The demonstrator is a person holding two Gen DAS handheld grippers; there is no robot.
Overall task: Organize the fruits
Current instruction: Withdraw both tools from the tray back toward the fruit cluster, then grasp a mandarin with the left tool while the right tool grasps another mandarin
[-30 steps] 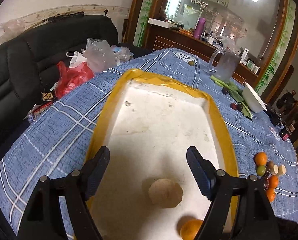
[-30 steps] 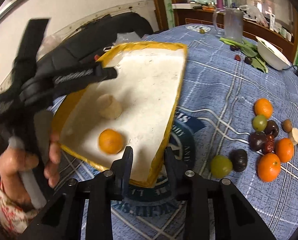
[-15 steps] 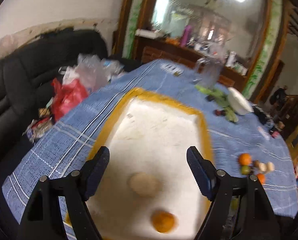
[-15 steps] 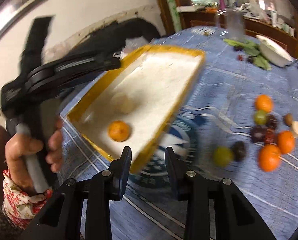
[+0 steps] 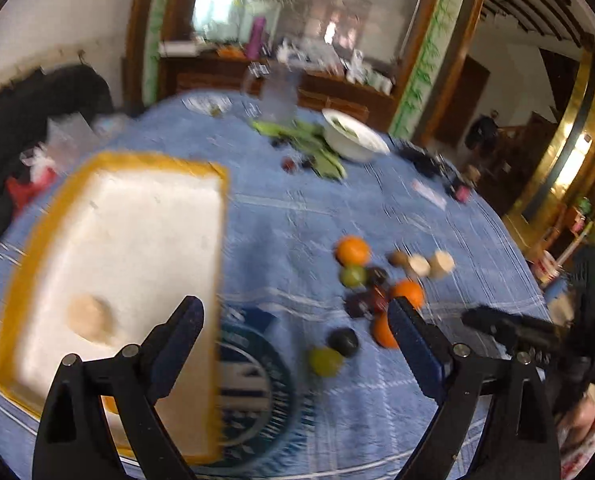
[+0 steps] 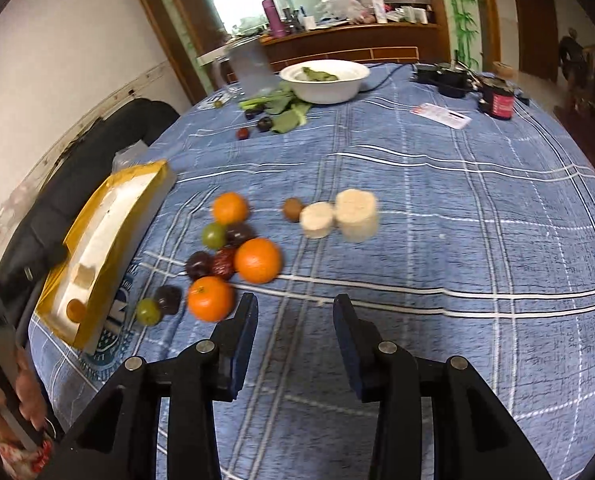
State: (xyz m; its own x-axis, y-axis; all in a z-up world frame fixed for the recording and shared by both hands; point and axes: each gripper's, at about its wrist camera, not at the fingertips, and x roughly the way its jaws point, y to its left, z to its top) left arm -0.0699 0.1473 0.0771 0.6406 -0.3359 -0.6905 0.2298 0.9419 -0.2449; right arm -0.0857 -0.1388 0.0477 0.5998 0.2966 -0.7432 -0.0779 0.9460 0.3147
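1. Since the earlier frames both tongs are swinging right, off the tray toward the loose fruit; the right tongs are now spread wider.
2. The right tongs are gaping empty, touching nothing, just beside the nearest orange.
3. The left tongs are hanging wide apart, empty, above the cloth.
4. The orange is looking light, firm and prone to rolling; grip across its middle.
5. Grapes and dark plums are looking softer, bruisable.
6. One orange is sitting inside the tray.
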